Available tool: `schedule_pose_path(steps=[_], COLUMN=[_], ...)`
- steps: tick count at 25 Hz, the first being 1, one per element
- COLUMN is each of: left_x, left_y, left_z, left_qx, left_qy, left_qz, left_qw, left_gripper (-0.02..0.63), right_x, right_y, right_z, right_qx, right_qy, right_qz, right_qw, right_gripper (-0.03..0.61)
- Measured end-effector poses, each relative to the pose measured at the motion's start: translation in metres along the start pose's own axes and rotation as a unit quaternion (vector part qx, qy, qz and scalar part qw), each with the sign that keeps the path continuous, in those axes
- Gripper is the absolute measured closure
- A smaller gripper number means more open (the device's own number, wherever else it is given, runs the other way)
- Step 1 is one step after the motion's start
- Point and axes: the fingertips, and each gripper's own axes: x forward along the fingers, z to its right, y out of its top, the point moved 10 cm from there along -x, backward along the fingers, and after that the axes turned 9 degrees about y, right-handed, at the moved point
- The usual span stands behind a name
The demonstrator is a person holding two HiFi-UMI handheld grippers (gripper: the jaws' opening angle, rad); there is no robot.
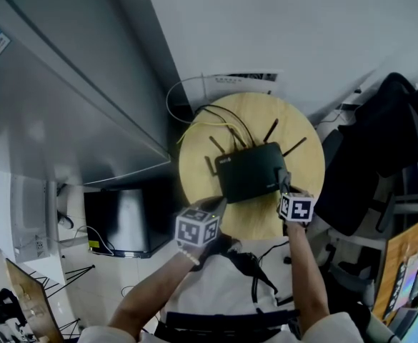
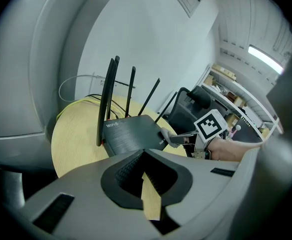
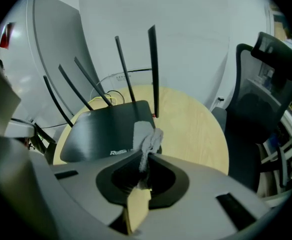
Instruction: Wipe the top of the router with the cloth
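Observation:
A black router (image 1: 250,170) with several upright antennas lies on a round wooden table (image 1: 201,164). My right gripper (image 1: 284,184) reaches over its near right corner, shut on a small grey cloth (image 3: 146,138). The cloth rests on the router's top (image 3: 106,131) at that corner and also shows in the left gripper view, cloth (image 2: 164,134) against router (image 2: 131,134). My left gripper (image 1: 217,204) hovers at the table's near edge, left of the router and apart from it. In the left gripper view its jaws meet with nothing between them.
Black and yellow cables (image 1: 219,120) trail off the table's far side. A black office chair (image 1: 380,141) stands close on the right. A large grey cabinet (image 1: 66,106) rises on the left, with a dark box (image 1: 123,220) on the floor below it.

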Motion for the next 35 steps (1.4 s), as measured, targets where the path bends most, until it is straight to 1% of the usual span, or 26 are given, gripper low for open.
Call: schedule_pose_path(steps=[3,7,12,16,19,23,25,27,28,31,35], left_x=[-0.001,-0.002,-0.006,-0.008,-0.007,-0.009,-0.008,-0.008,-0.007,-0.006,0.007], left_y=[-0.004,-0.009,-0.010,-0.008,-0.012,-0.011,-0.013,-0.014,-0.014,-0.009,0.006], left_z=[-0.002,-0.006,-0.009,-0.013,-0.015,-0.018,-0.019,-0.021,-0.021,-0.018,0.001], left_qx=[-0.003,-0.008,-0.012,-0.009,-0.013,-0.009,-0.010,-0.013,-0.016,-0.013,0.009], left_qy=[0.005,0.012,0.018,0.025,0.027,0.036,0.037,0.037,0.037,0.028,0.004], left_qz=[-0.002,-0.006,-0.005,-0.001,-0.004,-0.006,-0.007,-0.011,-0.012,-0.009,-0.003], left_qw=[1.0000,0.9999,0.9998,0.9996,0.9995,0.9993,0.9992,0.9992,0.9991,0.9995,1.0000], left_gripper=[0.617,0.617,0.617,0.617,0.617,0.617,0.617,0.617,0.617,0.617,0.617], right_x=[0.003,0.009,0.019,0.026,0.029,0.033,0.033,0.035,0.035,0.026,0.001], right_y=[-0.005,-0.013,-0.026,-0.028,-0.035,-0.036,-0.037,-0.039,-0.037,-0.022,0.006], right_z=[-0.018,-0.055,-0.099,-0.130,-0.144,-0.159,-0.165,-0.169,-0.169,-0.154,-0.088], right_qx=[-0.007,-0.032,-0.062,-0.097,-0.111,-0.122,-0.123,-0.120,-0.116,-0.091,-0.063], right_qy=[0.018,0.055,0.095,0.125,0.139,0.155,0.162,0.172,0.178,0.184,0.137], right_qz=[-0.004,-0.014,-0.034,-0.042,-0.059,-0.060,-0.069,-0.077,-0.072,-0.031,0.010], right_qw=[1.000,0.998,0.993,0.987,0.982,0.978,0.977,0.975,0.975,0.978,0.989], right_gripper=[0.545,0.545,0.545,0.545,0.545,0.545,0.545,0.545,0.545,0.545,0.545])
